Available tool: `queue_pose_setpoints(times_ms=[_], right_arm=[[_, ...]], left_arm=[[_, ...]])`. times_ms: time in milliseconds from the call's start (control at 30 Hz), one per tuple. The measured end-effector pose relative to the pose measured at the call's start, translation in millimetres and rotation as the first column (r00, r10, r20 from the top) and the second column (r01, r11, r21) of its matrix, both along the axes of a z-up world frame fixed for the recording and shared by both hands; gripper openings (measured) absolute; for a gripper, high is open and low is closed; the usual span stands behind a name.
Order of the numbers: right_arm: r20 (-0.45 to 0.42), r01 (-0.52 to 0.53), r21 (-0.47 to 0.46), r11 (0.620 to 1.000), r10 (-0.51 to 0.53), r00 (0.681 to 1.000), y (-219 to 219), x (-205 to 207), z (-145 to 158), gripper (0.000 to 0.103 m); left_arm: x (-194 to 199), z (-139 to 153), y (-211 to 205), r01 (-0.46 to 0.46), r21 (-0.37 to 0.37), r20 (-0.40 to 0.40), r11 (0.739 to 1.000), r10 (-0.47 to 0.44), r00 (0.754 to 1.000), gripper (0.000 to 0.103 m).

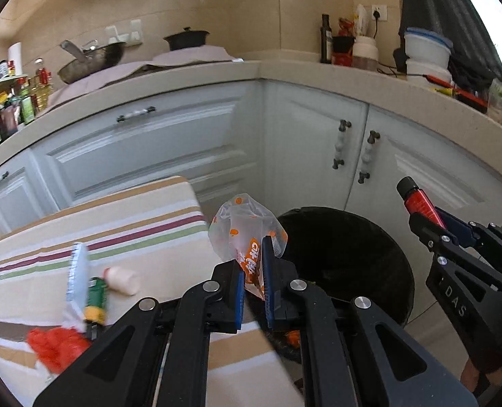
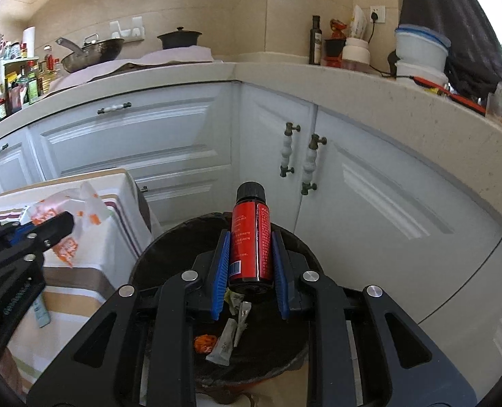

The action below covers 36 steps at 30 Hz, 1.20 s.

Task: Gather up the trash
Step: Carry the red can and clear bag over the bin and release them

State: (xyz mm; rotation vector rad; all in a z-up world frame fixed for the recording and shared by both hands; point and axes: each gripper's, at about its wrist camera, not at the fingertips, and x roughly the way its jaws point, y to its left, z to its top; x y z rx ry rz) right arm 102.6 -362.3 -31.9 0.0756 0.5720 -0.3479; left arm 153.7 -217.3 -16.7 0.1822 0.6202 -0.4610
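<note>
**Inspector:** Start with the left wrist view.

**Assistant:** The left gripper [image 1: 253, 264] has its blue-padded jaws drawn narrow on a crumpled translucent plastic wrapper with orange dots and an orange label [image 1: 247, 234]. The wrapper stands up out of the jaws, at the edge of the table covered in a cream cloth with maroon, green and tan stripes [image 1: 132, 224], just beside the round bin lined with a black bag [image 1: 363, 254]. On the cloth to the left lie a small pale pink bottle [image 1: 123, 279], a green and yellow packet [image 1: 96, 300], a blue-edged silvery wrapper [image 1: 77, 264] and a crumpled red-orange bag [image 1: 55, 346]. These are blurred. At right, the right gripper [image 1: 434, 227] holds a red-labelled bottle with a black cap [image 1: 419, 200], tilted up and left, in front of the white cabinet doors [image 1: 318, 142].

**Inspector:** And the right wrist view?

**Assistant:** The right gripper [image 2: 251, 254] clamps the red-labelled bottle [image 2: 251, 237] by its body, both blue pads pressed to its sides, cap pointing away from the camera. The bottle sits over the black-lined bin [image 2: 169, 237]. Inside the bin, below the jaws, lie pale sachets [image 2: 230, 332] and an orange scrap [image 2: 205, 342]. At left, the left gripper [image 2: 55, 227] holds the orange-printed wrapper [image 2: 88, 210] over the corner of the striped table [image 2: 91, 291]. A beige countertop [image 2: 352, 84] runs around the corner above the cabinets [image 2: 369, 186].
</note>
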Motion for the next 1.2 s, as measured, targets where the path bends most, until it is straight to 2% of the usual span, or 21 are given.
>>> queue_pose_setpoints(times_ms=[433,500,533,567,667,767,1033,1200], right_arm=[[-0.014,0.035,0.032,0.999,-0.035,0.999,-25,21,-22,0.024],[-0.013,0.044,0.039,0.998,-0.044,0.999,-29,24,-24,0.030],[-0.016,0.046,0.046,0.998,-0.045,0.999,-31,26,-25,0.040],[-0.012,0.050,0.051,0.997,-0.050,0.999,-33,27,-25,0.045],[-0.016,0.062,0.044,0.997,-0.061,0.998,-35,27,-24,0.045],[-0.010,0.072,0.037,0.997,-0.072,0.997,-36,25,-22,0.045],[-0.007,0.075,0.043,0.996,-0.075,0.997,-29,15,-15,0.045],[-0.010,0.052,0.054,0.997,-0.051,0.999,-10,7,-9,0.045]], left_arm=[[27,-20,-31,0.008,0.035,-0.025,0.999,-0.007,1.000,0.012],[30,-21,-33,0.007,0.033,-0.025,0.999,-0.006,1.000,0.016],[32,-23,-34,0.002,0.036,-0.024,0.999,-0.001,1.000,0.022],[34,-23,-35,-0.001,0.038,-0.024,0.999,0.002,1.000,0.032],[36,-24,-37,-0.002,0.037,-0.029,0.999,0.003,1.000,0.046],[35,-22,-36,-0.009,0.031,-0.019,0.999,0.010,1.000,0.053],[26,-9,-19,-0.033,0.028,-0.004,0.999,0.033,0.999,0.064],[16,-3,4,-0.057,0.049,-0.006,0.997,0.057,0.998,0.067]])
